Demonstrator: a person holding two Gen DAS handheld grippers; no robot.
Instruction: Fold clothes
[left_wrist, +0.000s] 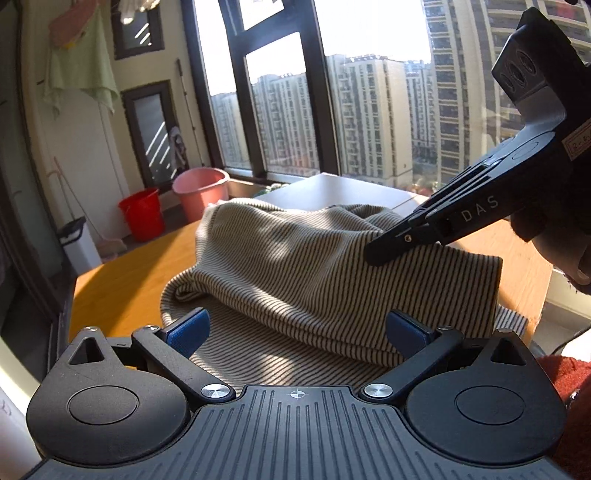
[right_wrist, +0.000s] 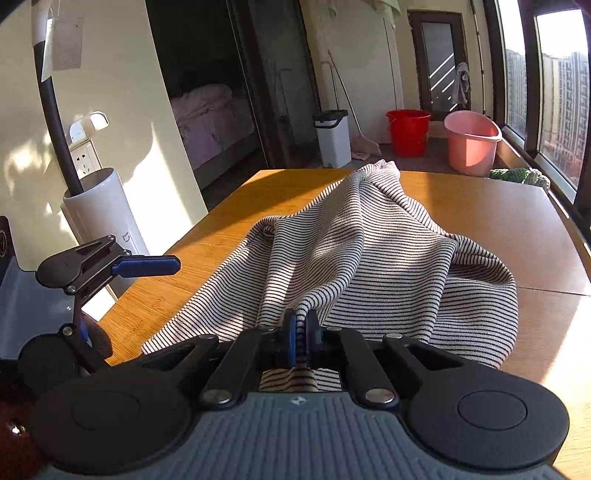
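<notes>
A beige garment with thin dark stripes (left_wrist: 295, 273) lies bunched on the wooden table (left_wrist: 125, 280); it also shows in the right wrist view (right_wrist: 369, 266). My left gripper (left_wrist: 297, 330) is open, its blue pads (left_wrist: 188, 330) apart at the garment's near edge, holding nothing. My right gripper (right_wrist: 301, 332) is shut on a fold of the striped garment and lifts it a little. In the left wrist view the right gripper (left_wrist: 384, 247) pinches the cloth's upper right part. The left gripper (right_wrist: 147, 266) shows open at the left of the right wrist view.
A red bucket (right_wrist: 408, 131), a pink bucket (right_wrist: 472, 142) and a white bin (right_wrist: 332, 136) stand on the floor beyond the table. A white cylinder appliance (right_wrist: 99, 214) stands by the table's left edge. Large windows (left_wrist: 369, 92) run along one side.
</notes>
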